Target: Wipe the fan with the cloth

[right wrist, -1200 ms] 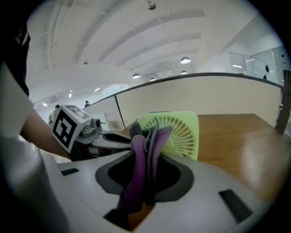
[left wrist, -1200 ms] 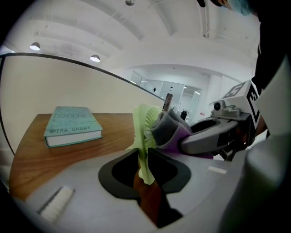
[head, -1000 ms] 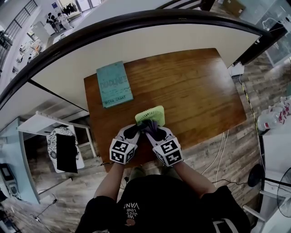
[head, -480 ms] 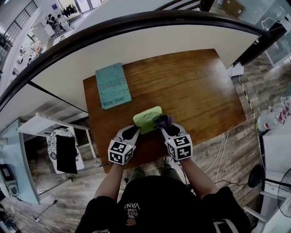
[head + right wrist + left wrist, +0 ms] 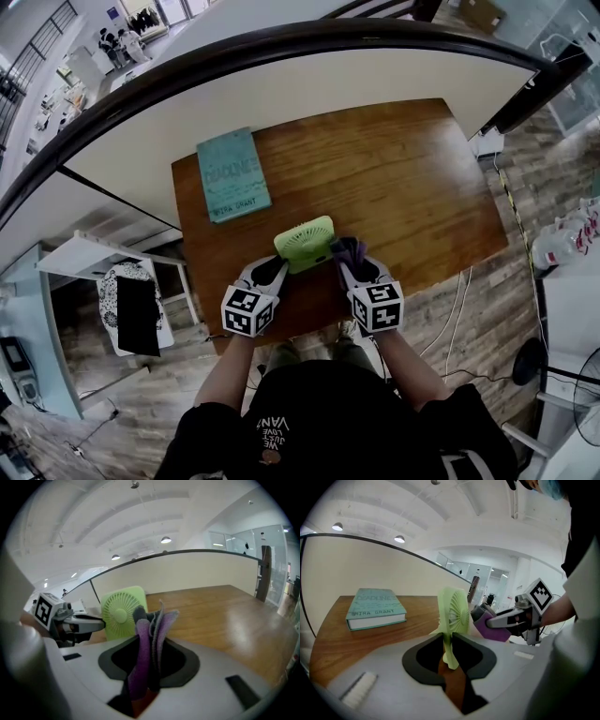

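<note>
A small light-green fan [image 5: 304, 244] stands upright near the front edge of the wooden table [image 5: 403, 178]. My left gripper [image 5: 273, 272] is shut on the fan's base [image 5: 449, 654], and its grille [image 5: 457, 613] rises just beyond the jaws. My right gripper [image 5: 349, 265] is shut on a folded purple cloth [image 5: 345, 249], which sticks up between the jaws [image 5: 149, 634]. The cloth sits just right of the fan, at its edge. In the right gripper view the fan's round grille [image 5: 121, 613] faces the camera, left of the cloth.
A teal hardcover book [image 5: 232, 174] lies flat at the table's far left corner, also visible in the left gripper view [image 5: 375, 607]. A curved dark rail [image 5: 281, 47] runs behind the table. A white shelf unit [image 5: 112, 281] stands left of the table.
My right gripper has carried the purple cloth from in front of the fan's lower middle out to the fan's right side. The left gripper and fan stayed nearly still.
</note>
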`<state>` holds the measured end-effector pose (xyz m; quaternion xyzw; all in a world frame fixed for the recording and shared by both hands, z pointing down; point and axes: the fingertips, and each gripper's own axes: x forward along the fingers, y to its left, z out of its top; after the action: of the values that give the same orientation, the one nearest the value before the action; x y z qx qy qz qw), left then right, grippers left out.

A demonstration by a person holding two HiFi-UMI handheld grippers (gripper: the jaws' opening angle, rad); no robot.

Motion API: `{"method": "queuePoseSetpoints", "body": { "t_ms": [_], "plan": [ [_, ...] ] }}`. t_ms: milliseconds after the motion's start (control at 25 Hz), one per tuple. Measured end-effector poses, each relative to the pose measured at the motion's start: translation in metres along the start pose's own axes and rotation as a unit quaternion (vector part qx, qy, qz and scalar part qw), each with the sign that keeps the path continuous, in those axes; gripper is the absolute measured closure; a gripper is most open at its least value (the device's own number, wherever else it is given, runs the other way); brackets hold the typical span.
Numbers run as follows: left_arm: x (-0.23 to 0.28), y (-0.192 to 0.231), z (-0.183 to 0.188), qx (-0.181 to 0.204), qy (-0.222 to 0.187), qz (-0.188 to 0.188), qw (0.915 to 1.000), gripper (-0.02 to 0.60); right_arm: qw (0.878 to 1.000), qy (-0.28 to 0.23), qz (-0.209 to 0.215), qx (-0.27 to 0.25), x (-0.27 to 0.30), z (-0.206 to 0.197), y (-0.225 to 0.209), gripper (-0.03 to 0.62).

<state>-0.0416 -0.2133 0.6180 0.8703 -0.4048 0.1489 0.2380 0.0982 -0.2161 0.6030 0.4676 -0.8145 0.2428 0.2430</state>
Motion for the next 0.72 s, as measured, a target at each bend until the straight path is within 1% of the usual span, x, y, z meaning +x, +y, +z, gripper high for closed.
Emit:
{"method": "queuePoseSetpoints", "body": {
  "t_ms": [200,440,600,720],
  "plan": [
    [0.000,0.001,0.000,-0.003,-0.001,-0.003,1.0000,0.514,0.996,0.032,0.072,-0.035,-0.002,-0.024,0.058,0.477],
    [-0.001,0.000,0.000,-0.006,0.000,-0.007,1.0000,0.515,0.987,0.071,0.124,-0.074,0.017,-0.044,0.106,0.477],
    [-0.001,0.000,0.001,-0.002,0.002,-0.007,1.0000,0.517,0.982,0.086,0.135,-0.098,0.032,-0.048,0.117,0.477],
    [-0.001,0.001,0.001,0.001,0.003,-0.006,1.0000,0.517,0.983,0.086,0.127,-0.097,0.037,-0.043,0.110,0.477]
  ]
}}
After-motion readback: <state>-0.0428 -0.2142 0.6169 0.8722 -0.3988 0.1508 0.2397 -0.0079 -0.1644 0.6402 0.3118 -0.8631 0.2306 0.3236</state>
